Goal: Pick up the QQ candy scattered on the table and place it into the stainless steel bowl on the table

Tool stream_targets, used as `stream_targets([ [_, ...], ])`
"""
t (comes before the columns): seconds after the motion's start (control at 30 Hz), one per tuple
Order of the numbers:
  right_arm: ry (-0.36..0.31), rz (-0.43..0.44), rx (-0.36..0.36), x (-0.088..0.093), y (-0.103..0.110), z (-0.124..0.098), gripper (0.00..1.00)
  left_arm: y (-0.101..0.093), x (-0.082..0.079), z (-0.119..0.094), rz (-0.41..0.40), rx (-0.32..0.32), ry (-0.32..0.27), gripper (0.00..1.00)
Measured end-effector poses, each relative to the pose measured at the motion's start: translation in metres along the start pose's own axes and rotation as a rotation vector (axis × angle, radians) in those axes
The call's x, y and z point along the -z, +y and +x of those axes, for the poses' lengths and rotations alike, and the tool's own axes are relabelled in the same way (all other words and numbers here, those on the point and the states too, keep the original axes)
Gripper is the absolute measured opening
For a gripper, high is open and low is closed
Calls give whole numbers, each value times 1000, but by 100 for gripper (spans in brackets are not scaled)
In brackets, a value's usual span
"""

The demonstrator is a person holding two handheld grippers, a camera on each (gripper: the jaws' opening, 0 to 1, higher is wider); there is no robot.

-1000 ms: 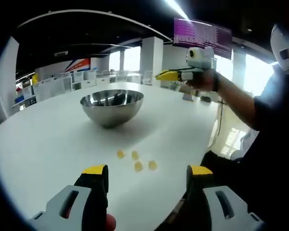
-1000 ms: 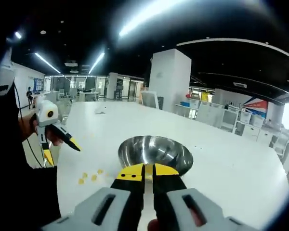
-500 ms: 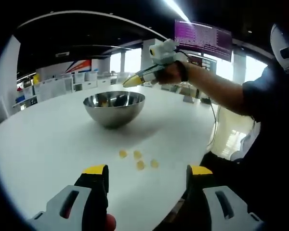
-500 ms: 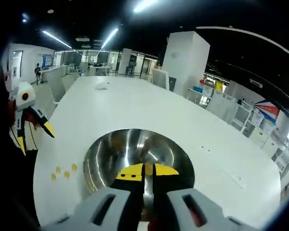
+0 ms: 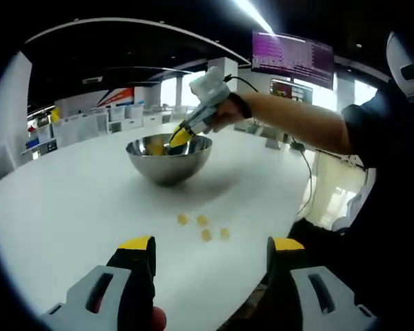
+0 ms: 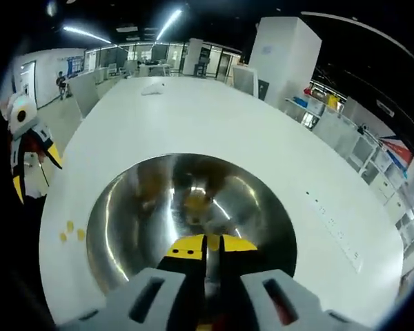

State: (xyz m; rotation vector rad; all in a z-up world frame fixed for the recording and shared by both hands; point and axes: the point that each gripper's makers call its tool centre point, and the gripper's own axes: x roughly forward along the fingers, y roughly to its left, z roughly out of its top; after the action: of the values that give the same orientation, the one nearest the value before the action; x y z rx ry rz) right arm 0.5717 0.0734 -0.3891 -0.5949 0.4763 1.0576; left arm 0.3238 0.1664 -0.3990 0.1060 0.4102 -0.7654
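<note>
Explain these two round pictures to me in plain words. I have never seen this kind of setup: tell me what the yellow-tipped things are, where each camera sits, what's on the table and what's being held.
A person holds a hand tool with two jaws in each hand, and a fisheye camera rides on each tool, looking along its jaws.

In the left gripper view, the left gripper rises from the bottom with its yellow-tipped jaws wide apart and nothing between them. Ahead lies a white table with a stainless steel bowl and four small yellow candies scattered in front of it. The person's arm reaches in from the right, holding the right gripper at the bowl's rim.

The right gripper view looks straight down into that bowl. Its jaws stand closed together, with a bit of yellow showing between the tips, probably a candy.
</note>
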Motion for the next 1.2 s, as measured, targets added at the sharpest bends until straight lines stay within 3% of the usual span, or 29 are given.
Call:
stream_targets([
  [0.17,1,-8,3,-1,2,-10,19,-5,-2,2,6,9,-1,66],
  [0.57,-42,-42,37,-16,8,-34,19,-12,-4,5,13,16,-3,65],
  [0.77,-129,-76,72,-28,25,-72,19,-9,-3,4,5,12,-9,65],
  [0.87,-174,-53,73,-27,35,-92,19,-7,-2,4,1,10,-9,65],
  [0.97,-213,-34,81,-24,31,-106,19,-5,-4,5,2,11,-10,65],
  [1.1,-312,38,100,-20,50,-137,19,-2,-6,6,1,5,-12,65],
  [1.2,-431,125,113,-15,58,-157,19,-2,-6,7,2,5,-7,65],
])
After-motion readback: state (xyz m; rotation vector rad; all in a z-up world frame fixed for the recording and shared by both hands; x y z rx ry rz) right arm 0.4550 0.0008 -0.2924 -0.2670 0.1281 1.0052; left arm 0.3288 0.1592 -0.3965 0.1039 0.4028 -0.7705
